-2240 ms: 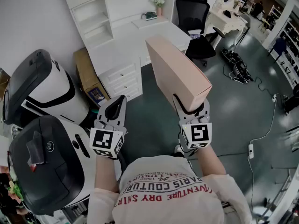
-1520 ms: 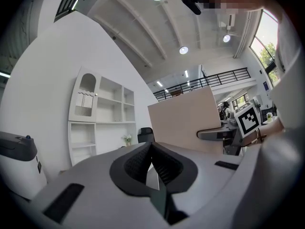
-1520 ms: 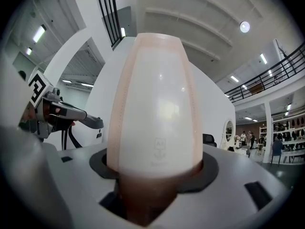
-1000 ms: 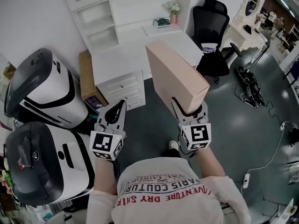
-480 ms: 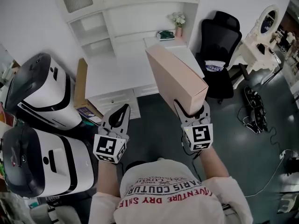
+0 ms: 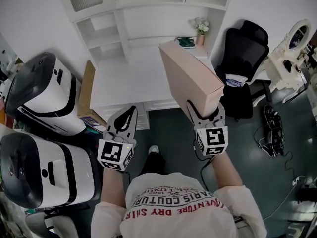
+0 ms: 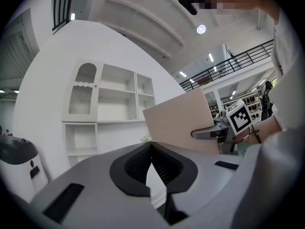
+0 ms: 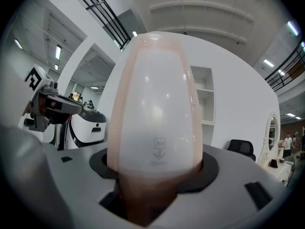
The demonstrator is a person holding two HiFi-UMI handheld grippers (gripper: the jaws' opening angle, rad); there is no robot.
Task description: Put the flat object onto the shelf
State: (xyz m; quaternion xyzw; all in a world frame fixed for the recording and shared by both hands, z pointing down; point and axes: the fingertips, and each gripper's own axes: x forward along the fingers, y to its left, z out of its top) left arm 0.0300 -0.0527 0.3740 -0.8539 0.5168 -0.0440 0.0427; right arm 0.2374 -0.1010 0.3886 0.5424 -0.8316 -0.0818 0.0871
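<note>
Before white wall shelf unit (image 6: 124,4), now nearer than a second ago: right gripper (image 6: 204,114) pinches flat pink-beige cardboard box (image 6: 190,78) edge-up, short of shelves; left gripper (image 6: 126,115) jaws pressed together, empty. Placement not yet begun.

Bright, even indoor light fills the head view: the white desk (image 6: 124,83) is nearly washed out, and the dark floor (image 6: 247,148) shows only soft, faint shadows. Both gripper views are strong fisheye pictures with black corners and lines that bend toward the edges, and a round ceiling lamp (image 7: 201,29) glares in the left gripper view. In the right gripper view the flat box (image 8: 155,104) looms so close that it is blurred and pale with glare.
</note>
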